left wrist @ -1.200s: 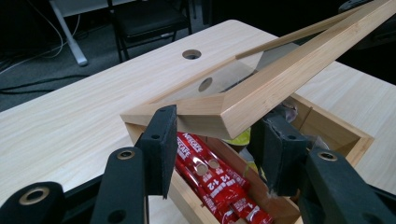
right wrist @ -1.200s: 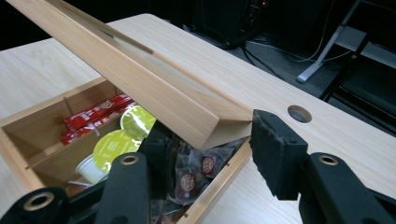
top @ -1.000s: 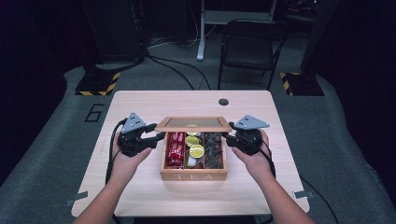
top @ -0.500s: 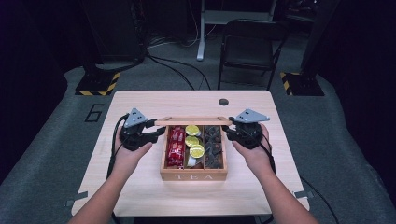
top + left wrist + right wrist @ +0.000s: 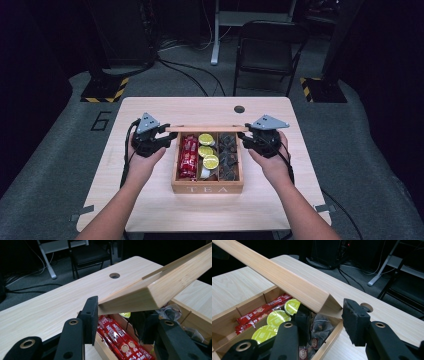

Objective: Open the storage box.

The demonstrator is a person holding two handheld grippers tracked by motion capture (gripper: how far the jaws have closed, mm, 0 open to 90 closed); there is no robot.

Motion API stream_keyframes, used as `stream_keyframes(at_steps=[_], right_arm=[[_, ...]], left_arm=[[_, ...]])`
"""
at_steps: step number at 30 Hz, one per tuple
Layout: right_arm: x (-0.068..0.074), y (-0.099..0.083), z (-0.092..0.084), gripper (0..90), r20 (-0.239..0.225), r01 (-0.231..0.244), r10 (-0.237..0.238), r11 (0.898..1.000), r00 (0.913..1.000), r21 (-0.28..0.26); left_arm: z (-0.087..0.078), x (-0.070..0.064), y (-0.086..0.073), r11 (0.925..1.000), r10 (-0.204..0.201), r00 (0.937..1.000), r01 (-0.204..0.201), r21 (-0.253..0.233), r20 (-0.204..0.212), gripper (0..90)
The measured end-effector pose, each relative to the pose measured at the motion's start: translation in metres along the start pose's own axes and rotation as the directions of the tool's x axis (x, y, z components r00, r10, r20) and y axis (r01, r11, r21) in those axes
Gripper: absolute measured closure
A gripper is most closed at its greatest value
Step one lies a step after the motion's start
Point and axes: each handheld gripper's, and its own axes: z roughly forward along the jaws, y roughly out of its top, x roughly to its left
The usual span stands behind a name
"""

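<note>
Both grippers, left (image 5: 167, 137) and right (image 5: 243, 136), clamp the lid (image 5: 206, 128); gripper views reveal its tilt.

1. "TEA" – front wall of the wooden box (image 5: 207, 189).
2. "NESCAFÉ" – red sachets (image 5: 117, 338) in the box's left compartment.
3. "6" – grey floor (image 5: 101, 120), left of the table.

Bright table (image 5: 150, 210), dark soft surroundings

black folding chair (image 5: 267, 47) beyond the table (image 5: 150, 107)
</note>
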Motion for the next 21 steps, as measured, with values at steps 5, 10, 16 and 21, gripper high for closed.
stream_keyframes(at_steps=[5, 10, 16, 21], right_arm=[[-0.006, 0.002, 0.004, 57.7, -0.016, -0.025, 0.025, 1.0, 0.9996, 0.006], [-0.01, 0.001, 0.012, 55.1, -0.007, -0.053, 0.054, 0.998, 0.9985, 0.025], [-0.012, 0.003, 0.021, 55.2, 0.011, -0.049, 0.048, 0.998, 0.9988, 0.039], [-0.017, 0.01, 0.029, 55.4, 0.019, -0.071, 0.07, 0.997, 0.9973, 0.04]], left_arm=[[0.001, 0.004, 0.004, 0.9999, -0.015, 0.9998, 0.015, 0.006, 0.013, 58.0], [0.005, 0.009, 0.011, 0.9989, -0.047, 0.9987, 0.047, -0.002, 0.019, 58.0], [0.007, 0.014, 0.017, 0.9982, -0.06, 0.9979, 0.06, -0.003, 0.024, 58.1], [0.01, 0.017, 0.02, 0.9969, -0.075, 0.9969, 0.076, -0.02, 0.023, 58.2]])
